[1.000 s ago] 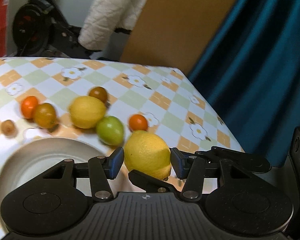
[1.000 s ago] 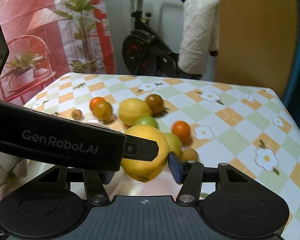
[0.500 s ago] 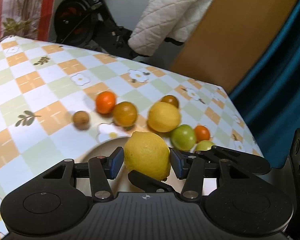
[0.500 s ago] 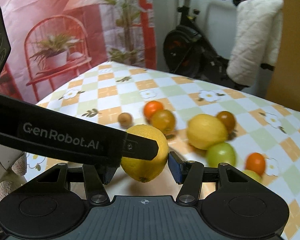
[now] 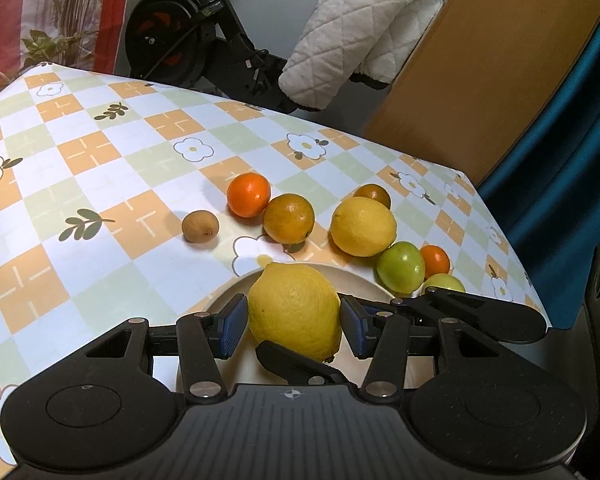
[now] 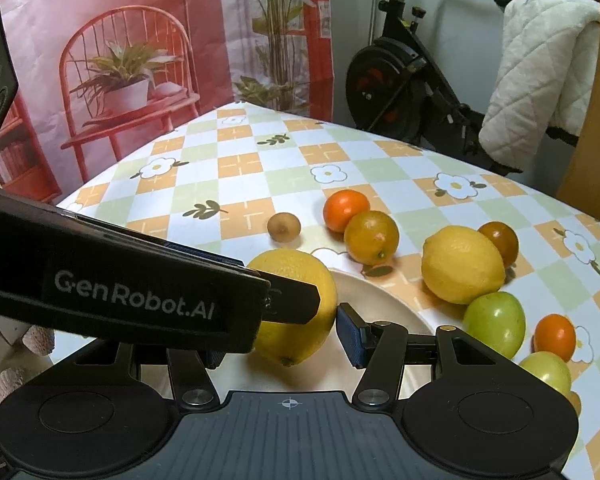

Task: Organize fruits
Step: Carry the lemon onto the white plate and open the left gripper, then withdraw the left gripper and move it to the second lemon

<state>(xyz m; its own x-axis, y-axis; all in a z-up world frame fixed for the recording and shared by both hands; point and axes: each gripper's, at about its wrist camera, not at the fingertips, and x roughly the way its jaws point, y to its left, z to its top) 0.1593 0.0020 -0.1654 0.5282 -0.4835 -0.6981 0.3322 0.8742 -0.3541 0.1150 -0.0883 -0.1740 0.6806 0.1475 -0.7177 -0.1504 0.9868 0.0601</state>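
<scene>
Lemon [image 5: 294, 310] clamped between both tongs, left [image 5: 294, 322] and right [image 6: 278, 330], above plate [image 6: 384, 300].

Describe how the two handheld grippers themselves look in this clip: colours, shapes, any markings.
Both are matte black plastic. The left gripper has a wide body with two round discs, silver pivot rivets, angular linkage arms and blue ribbed pads. The right gripper is built the same, with a small crosshair mark at its centre. White "GenRobot.AI" lettering runs along the left gripper's side. No cables or sleeves show.

We record a yellow lemon [image 5: 296, 308] over a cream plate [image 5: 364, 280]; tablecloth [image 5: 100, 152] checked orange, green, white with daisies; far fruits orange [image 5: 248, 195], green [image 5: 401, 267], brown [image 5: 200, 226].
</scene>
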